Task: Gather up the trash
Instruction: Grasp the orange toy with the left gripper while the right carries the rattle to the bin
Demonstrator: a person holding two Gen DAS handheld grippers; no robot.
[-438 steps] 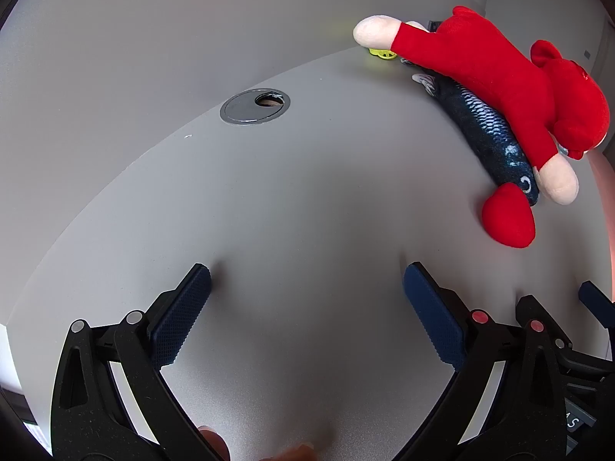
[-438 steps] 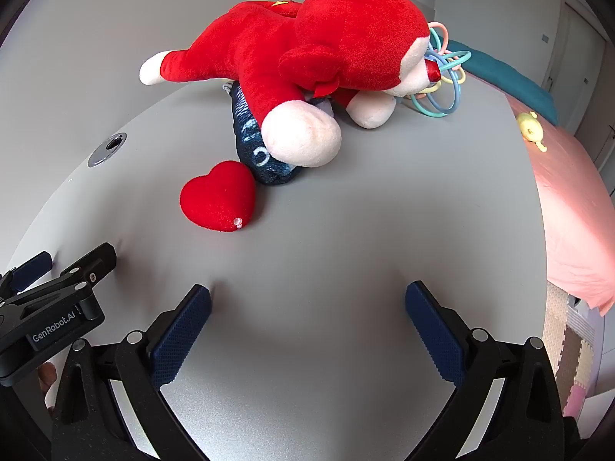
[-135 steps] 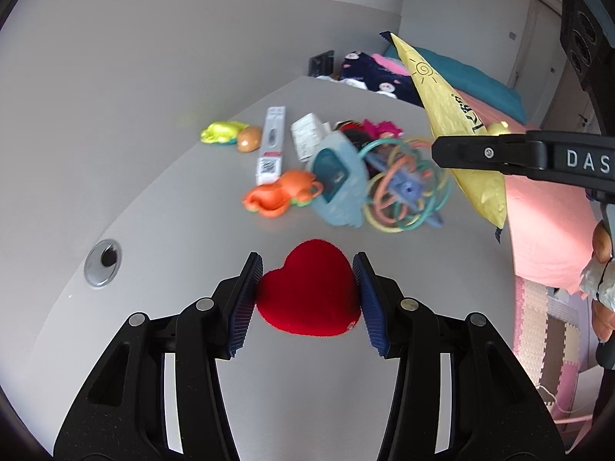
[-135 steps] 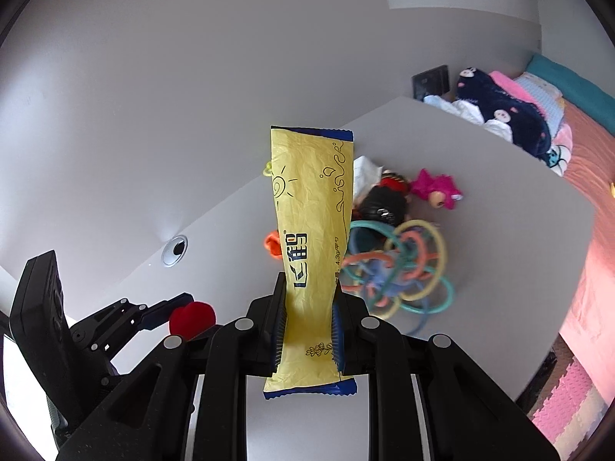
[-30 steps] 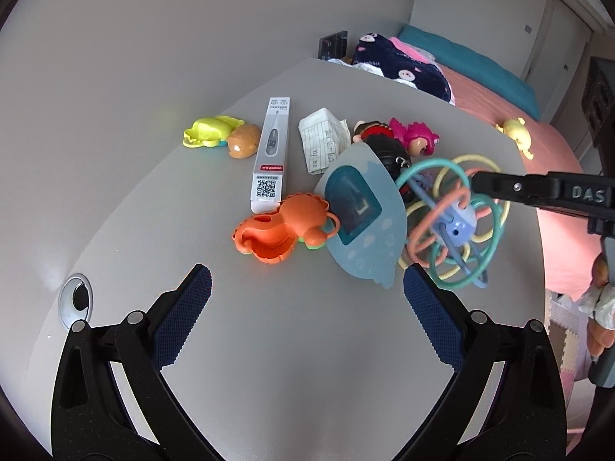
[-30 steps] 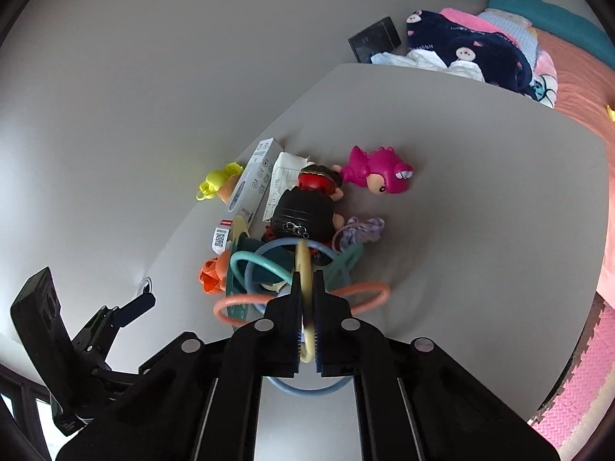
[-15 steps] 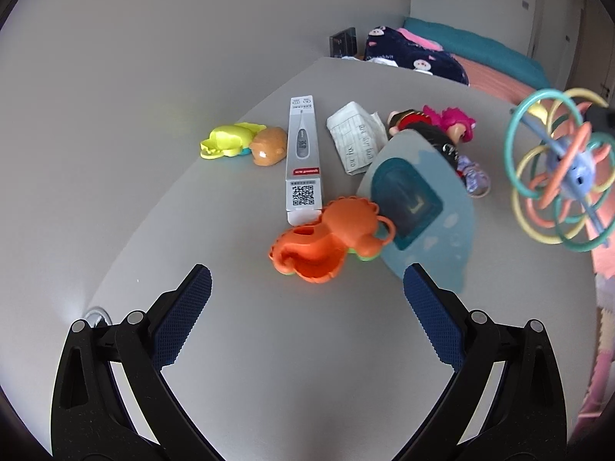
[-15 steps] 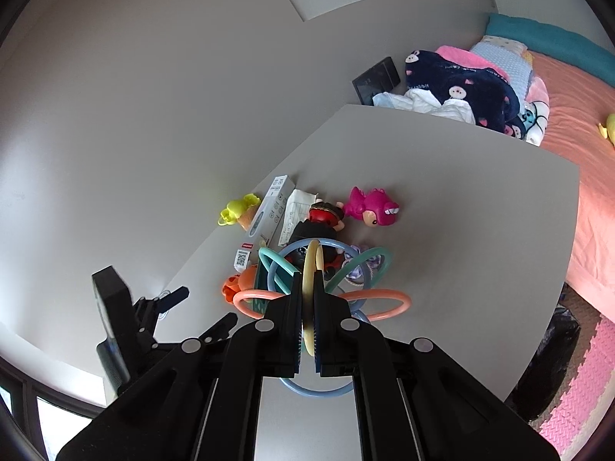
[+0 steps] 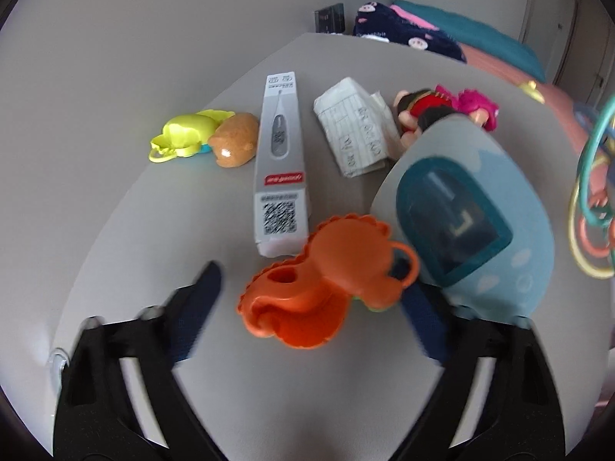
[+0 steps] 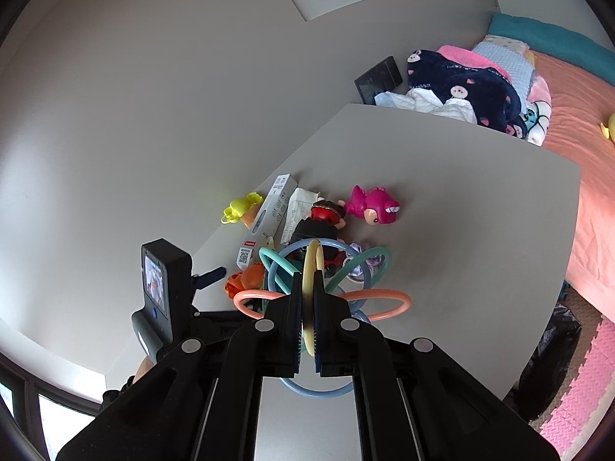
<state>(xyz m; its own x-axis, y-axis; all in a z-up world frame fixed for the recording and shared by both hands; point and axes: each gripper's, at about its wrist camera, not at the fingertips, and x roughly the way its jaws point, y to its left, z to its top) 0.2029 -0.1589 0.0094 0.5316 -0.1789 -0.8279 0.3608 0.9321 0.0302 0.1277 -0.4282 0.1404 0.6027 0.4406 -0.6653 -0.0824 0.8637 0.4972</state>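
My left gripper point(image 9: 311, 299) is open low over the grey table point(image 9: 173, 230), its fingers on either side of an orange plastic toy point(image 9: 326, 288), not touching it. My right gripper point(image 10: 306, 299) is shut on a ring toy of coloured loops point(image 10: 326, 269) and holds it high above the table; the loops also show at the right edge of the left wrist view point(image 9: 592, 199). A long grey thermometer box point(image 9: 280, 165) and a folded white paper point(image 9: 357, 126) lie beyond the orange toy.
A pale blue rounded toy point(image 9: 472, 223) leans right of the orange one. A yellow toy point(image 9: 180, 138), a brown one point(image 9: 234, 146), a red-black doll point(image 10: 326, 215) and a pink dinosaur point(image 10: 373, 203) lie nearby. A bed with clothes point(image 10: 461, 80) stands beyond the table; a black bag point(image 10: 553, 361) sits on the floor.
My left gripper has moved forward and down, so the orange toy now lies between its fingers. My right gripper has lifted the ring toy higher and further back.
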